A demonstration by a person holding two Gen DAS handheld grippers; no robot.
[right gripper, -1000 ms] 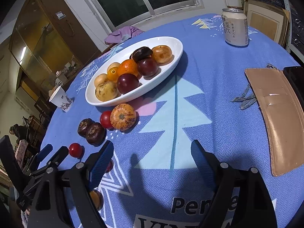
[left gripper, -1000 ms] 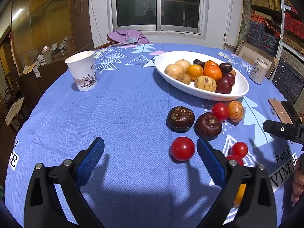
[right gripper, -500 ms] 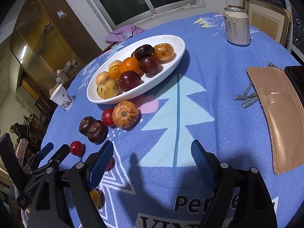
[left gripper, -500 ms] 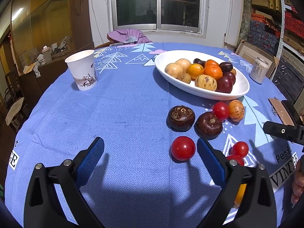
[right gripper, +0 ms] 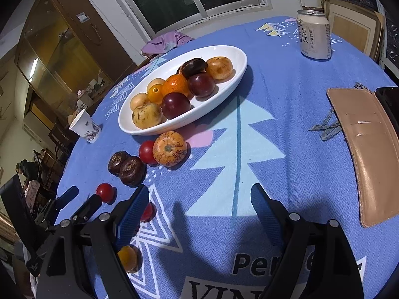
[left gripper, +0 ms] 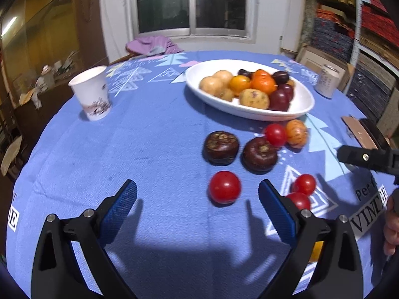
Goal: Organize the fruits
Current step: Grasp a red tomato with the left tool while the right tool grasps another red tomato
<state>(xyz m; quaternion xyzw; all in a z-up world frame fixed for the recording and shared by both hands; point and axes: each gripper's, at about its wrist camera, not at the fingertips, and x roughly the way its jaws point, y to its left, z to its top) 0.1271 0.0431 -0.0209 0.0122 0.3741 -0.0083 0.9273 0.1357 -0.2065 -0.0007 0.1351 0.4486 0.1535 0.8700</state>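
The left tongs (left gripper: 197,200) stand open and empty, and the nearest red tomato (left gripper: 225,186) lies on the worktop (left gripper: 149,137) just ahead at one o'clock, nearer them than the equally open right tongs (right gripper: 199,204).

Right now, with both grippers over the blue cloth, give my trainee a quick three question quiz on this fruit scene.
1. True or false: the white bowl has no fruit in it.
2. Which fruit lies nearest the left gripper fingers: A) the red tomato, B) the striped orange fruit, C) a dark brown fruit?
3. Fill in: the drink can stands ____ on the cloth.

Key: 1 false, the bowl holds several fruits. 2 A. 3 upright.
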